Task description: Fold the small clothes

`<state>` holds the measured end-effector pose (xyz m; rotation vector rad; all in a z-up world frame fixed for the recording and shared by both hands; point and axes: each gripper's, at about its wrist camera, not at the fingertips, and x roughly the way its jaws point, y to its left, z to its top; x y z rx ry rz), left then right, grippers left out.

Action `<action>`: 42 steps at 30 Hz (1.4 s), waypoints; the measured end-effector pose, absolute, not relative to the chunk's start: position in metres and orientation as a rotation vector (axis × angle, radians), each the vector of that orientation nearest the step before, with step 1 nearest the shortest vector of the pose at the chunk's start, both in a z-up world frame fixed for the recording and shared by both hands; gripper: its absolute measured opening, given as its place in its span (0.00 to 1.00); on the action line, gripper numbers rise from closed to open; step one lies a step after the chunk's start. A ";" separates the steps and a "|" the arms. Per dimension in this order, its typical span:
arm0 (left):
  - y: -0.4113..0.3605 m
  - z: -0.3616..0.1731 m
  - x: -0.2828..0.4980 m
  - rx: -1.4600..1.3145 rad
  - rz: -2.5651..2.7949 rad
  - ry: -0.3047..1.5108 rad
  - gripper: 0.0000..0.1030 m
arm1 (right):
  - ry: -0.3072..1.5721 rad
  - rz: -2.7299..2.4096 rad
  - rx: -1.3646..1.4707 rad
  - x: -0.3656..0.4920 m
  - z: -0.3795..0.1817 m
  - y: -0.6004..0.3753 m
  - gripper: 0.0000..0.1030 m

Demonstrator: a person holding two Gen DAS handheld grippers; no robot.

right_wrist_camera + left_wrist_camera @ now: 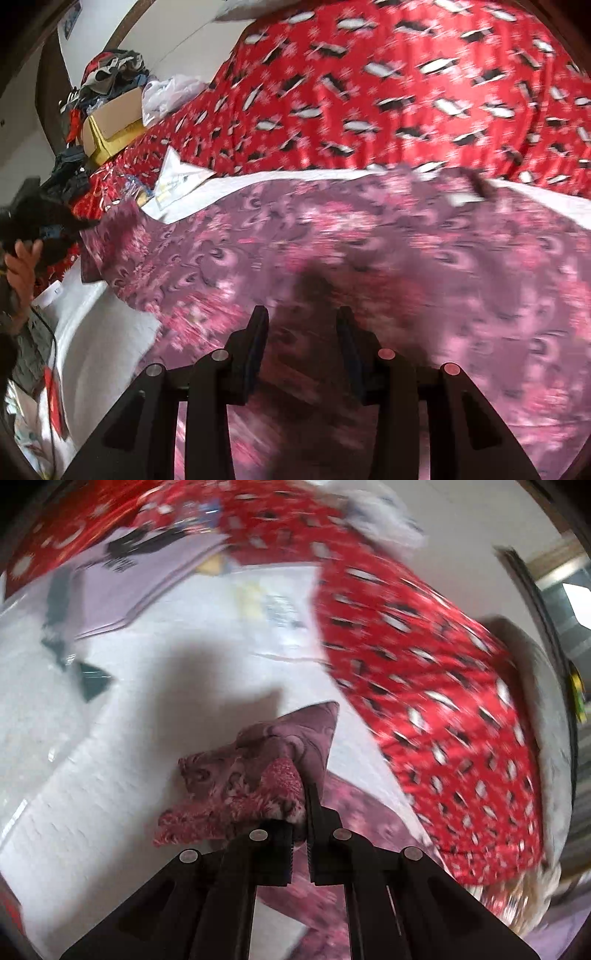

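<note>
Cloth (369,258), purple with pink flowers, lies spread over a white sheet (103,354), just in front of a red patterned blanket (388,92). Its corner (258,768) is bunched and clenched in the left claw (301,834), lifted off the sheet. Over the cloth's near part hangs the right claw (301,343), released, nothing between its fingers.

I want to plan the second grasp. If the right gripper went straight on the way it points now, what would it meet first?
Most likely the purple-pink patterned cloth, which fills the view directly ahead of the open right gripper. Nothing else shows between them, though blur leaves the depth uncertain.
</note>
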<state>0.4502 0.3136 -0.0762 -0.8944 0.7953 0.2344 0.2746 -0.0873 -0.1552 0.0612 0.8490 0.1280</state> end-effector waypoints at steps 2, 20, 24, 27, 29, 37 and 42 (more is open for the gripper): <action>0.285 -0.061 0.449 -0.865 0.200 0.800 0.04 | 0.832 0.074 0.020 0.264 -0.148 -0.113 0.39; 0.011 -0.073 0.520 -0.581 -0.033 1.030 0.04 | 0.814 0.000 0.169 0.220 -0.158 -0.229 0.56; -0.029 -0.126 0.538 -0.486 0.006 1.166 0.21 | 0.799 0.032 0.233 0.217 -0.160 -0.238 0.56; -0.043 -0.139 0.542 -0.435 0.013 1.158 0.24 | 0.796 0.038 0.244 0.215 -0.160 -0.239 0.56; -0.043 -0.133 0.541 -0.420 -0.019 1.156 0.26 | 0.797 0.036 0.240 0.216 -0.160 -0.239 0.56; 0.067 -0.105 0.461 -0.771 -0.017 0.914 0.51 | 0.841 -0.003 0.163 0.222 -0.145 -0.224 0.57; 0.123 -0.151 0.457 -1.024 0.046 0.899 0.50 | 0.782 0.134 0.004 0.235 -0.116 -0.159 0.57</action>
